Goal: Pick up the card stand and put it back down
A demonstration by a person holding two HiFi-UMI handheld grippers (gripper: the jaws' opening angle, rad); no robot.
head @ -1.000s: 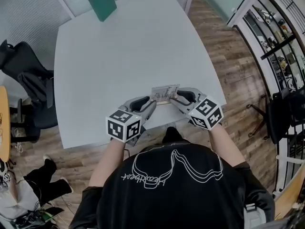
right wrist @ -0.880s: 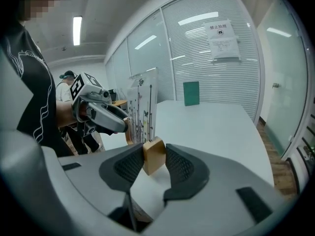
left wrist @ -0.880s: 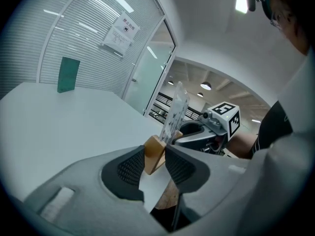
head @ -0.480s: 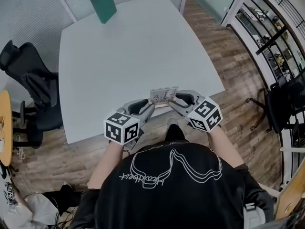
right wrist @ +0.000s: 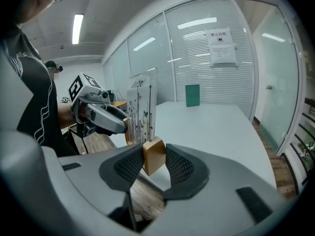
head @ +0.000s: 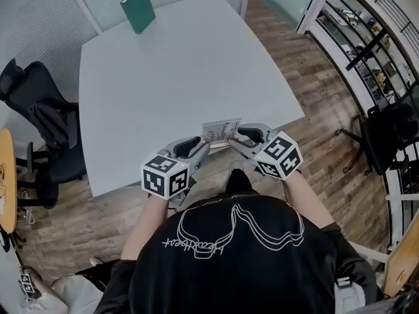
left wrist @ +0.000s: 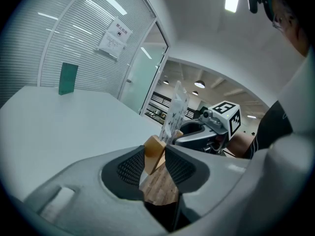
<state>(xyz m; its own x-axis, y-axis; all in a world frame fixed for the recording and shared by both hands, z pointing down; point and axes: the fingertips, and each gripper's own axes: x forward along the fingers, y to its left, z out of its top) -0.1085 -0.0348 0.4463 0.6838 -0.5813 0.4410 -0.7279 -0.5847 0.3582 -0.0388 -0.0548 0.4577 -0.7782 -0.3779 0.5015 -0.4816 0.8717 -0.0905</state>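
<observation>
I see the card stand [head: 221, 133], a clear card upright in a wooden base, held over the near edge of the desk [head: 163, 77]. The left gripper [head: 201, 146] and right gripper [head: 237, 142] each have their fingers closed onto one end of the base. A green book [head: 138, 9] stands at the desk's far corner.

Upright card stand [head: 221, 131], wooden base, printed card, aloft beside table [head: 163, 70] edge

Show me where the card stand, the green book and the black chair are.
card stand [head: 221, 131], head view, printed card face.
green book [head: 138, 9], head view, middle of its cover.
black chair [head: 29, 87], head view, its backrest.
</observation>
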